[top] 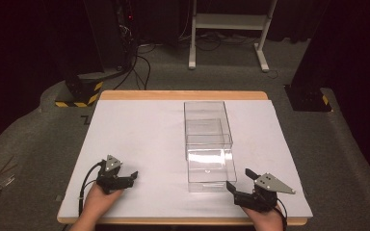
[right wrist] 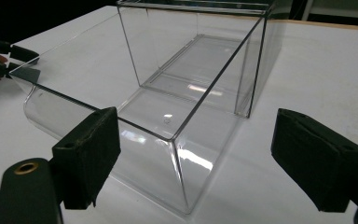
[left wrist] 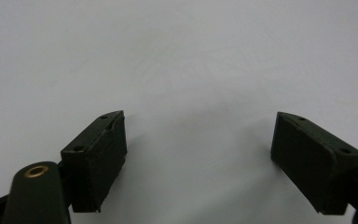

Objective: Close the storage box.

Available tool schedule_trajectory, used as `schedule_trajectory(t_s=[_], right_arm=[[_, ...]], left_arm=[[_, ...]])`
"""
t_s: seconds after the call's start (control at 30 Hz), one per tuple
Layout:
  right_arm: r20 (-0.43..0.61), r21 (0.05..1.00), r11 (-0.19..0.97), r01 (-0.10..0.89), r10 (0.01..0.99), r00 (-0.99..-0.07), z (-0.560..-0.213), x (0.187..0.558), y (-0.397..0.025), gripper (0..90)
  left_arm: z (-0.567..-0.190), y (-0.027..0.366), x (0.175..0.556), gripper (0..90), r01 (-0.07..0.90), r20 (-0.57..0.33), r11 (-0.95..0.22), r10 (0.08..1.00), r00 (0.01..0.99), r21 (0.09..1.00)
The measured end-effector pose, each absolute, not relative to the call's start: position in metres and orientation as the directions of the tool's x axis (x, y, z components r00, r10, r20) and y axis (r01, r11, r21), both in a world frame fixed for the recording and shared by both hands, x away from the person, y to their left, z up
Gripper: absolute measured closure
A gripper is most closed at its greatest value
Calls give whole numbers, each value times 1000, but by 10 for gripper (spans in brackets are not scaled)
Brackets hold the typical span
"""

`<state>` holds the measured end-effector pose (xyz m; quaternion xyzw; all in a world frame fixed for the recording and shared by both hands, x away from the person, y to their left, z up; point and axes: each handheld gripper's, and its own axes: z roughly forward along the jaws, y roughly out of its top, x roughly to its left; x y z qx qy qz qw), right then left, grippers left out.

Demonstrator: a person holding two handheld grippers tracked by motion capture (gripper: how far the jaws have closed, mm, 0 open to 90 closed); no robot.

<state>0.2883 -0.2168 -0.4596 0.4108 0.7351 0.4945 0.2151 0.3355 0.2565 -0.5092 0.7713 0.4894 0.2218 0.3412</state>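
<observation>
A clear plastic box (top: 207, 122) stands on the white table top (top: 139, 134), right of centre. Its clear drawer (top: 211, 172) is pulled out toward the near edge. My right gripper (top: 241, 179) rests just right of the drawer's front, open, with nothing between its jaws. In the right gripper view the drawer's front corner (right wrist: 177, 140) lies close ahead of the right gripper (right wrist: 196, 113), and the box shell (right wrist: 191, 42) rises behind. My left gripper (top: 127, 175) sits at the near left, open and empty. In its own view the left gripper (left wrist: 199, 116) faces bare table (left wrist: 177, 56).
The table has a wooden rim (top: 183, 95) along the far edge. A white metal frame (top: 229, 29) and cables (top: 142, 62) stand on the grey floor beyond. The other gripper (right wrist: 7, 58) appears at the far left of the right gripper view.
</observation>
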Motion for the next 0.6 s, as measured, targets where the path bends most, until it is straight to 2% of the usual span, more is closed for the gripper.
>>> schedule_trajectory(t_s=[0.33, 0.6], right_arm=[[110, 902, 147, 405, 830, -547, -461, 304, -213, 170], [104, 900, 156, 408, 830, -547, -466, 294, -218, 201]], left_arm=[[-509, 256, 335, 185, 604, 8, -288, 906, 423, 743], [-509, 256, 335, 186, 603, 8, -288, 906, 422, 744]])
